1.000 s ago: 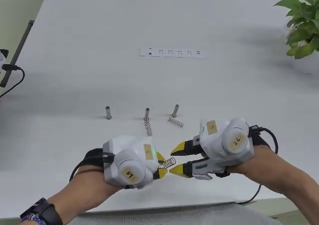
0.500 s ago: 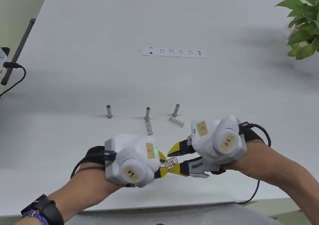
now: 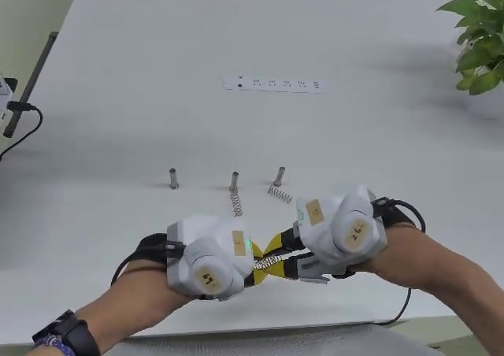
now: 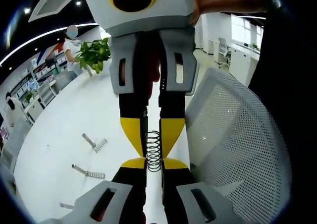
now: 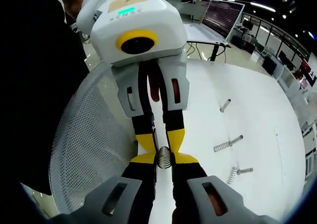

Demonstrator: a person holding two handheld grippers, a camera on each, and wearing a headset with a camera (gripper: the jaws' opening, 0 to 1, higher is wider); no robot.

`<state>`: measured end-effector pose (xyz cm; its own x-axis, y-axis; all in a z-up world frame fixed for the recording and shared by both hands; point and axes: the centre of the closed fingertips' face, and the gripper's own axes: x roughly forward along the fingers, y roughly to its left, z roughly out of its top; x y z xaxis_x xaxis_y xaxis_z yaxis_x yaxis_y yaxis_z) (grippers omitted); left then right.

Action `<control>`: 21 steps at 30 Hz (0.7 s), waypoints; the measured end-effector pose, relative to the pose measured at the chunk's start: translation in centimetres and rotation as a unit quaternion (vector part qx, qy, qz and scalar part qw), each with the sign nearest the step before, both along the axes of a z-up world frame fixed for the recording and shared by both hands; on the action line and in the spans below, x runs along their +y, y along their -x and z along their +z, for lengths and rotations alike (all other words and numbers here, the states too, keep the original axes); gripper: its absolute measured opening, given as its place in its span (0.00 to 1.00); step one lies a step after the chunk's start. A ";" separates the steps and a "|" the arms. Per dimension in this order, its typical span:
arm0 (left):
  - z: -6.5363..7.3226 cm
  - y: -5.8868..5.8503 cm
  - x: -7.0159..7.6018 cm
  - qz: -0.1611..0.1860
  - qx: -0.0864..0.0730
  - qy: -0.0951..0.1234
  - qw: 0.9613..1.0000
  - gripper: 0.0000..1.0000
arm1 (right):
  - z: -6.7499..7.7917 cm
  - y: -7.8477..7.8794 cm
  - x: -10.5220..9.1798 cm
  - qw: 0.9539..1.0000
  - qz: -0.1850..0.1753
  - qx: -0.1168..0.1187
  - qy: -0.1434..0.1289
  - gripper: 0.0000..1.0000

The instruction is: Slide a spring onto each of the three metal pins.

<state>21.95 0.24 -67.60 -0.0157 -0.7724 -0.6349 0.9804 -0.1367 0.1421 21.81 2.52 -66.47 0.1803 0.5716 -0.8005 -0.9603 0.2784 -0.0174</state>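
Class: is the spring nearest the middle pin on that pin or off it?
Off. The spring lies flat on the table at the foot of the middle pin, whose shaft stands bare.

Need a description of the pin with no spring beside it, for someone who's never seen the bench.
On the white table, find the power strip; nearer the person stands a row of three short upright metal pins. Take the leftmost pin: a spring lies at the foot of the middle pin and a second spring by the right pin, while this one stands bare.
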 end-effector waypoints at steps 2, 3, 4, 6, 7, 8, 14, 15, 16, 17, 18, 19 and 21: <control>-0.1 -0.2 0.0 0.009 0.004 0.001 1.000 0.10 | 0.0 -0.1 -0.1 1.000 -0.001 -0.001 0.001 0.09; -0.2 -0.2 0.1 0.016 0.012 -0.001 1.000 0.14 | 0.0 -0.1 -0.2 1.000 -0.003 -0.002 0.001 0.09; -0.2 -0.3 0.1 0.021 0.017 0.002 1.000 0.16 | 0.0 -0.2 -0.3 1.000 -0.006 -0.002 0.002 0.09; 0.1 -0.4 0.1 0.033 0.031 0.014 0.999 0.16 | 0.0 -0.4 -0.5 1.000 -0.010 -0.003 0.002 0.09; 0.1 -0.6 0.2 0.038 0.033 0.016 0.999 0.17 | 0.0 -0.4 -0.6 1.000 -0.012 -0.003 0.001 0.09; 0.2 -0.7 0.3 0.042 0.034 0.018 0.998 0.18 | -0.1 -0.5 -0.7 1.000 -0.013 -0.002 0.001 0.09; 0.1 -1.5 0.8 0.059 0.035 0.019 0.997 0.20 | -0.1 -0.6 -1.0 1.000 -0.018 -0.002 0.001 0.09; 0.2 -1.7 0.9 0.062 0.037 0.020 0.997 0.20 | -0.1 -0.7 -1.1 1.000 -0.018 -0.002 0.002 0.09; 0.2 -1.8 1.0 0.066 0.039 0.022 0.997 0.20 | -0.1 -0.7 -1.2 1.000 -0.020 -0.002 0.002 0.09; 0.3 -2.1 1.2 0.074 0.040 0.024 0.996 0.20 | -0.2 -0.8 -1.3 1.000 -0.022 -0.002 0.002 0.09; 0.3 -2.3 1.4 0.080 0.044 0.026 0.995 0.20 | -0.3 -0.9 -1.4 1.000 -0.023 -0.003 0.003 0.09; 0.4 -2.5 1.5 0.094 0.058 0.034 0.993 0.21 | -0.3 -1.0 -1.5 1.000 -0.026 -0.003 0.005 0.09; 0.6 -3.2 1.9 0.110 0.059 0.040 0.991 0.20 | -0.4 -1.2 -1.7 1.000 -0.030 -0.002 0.006 0.09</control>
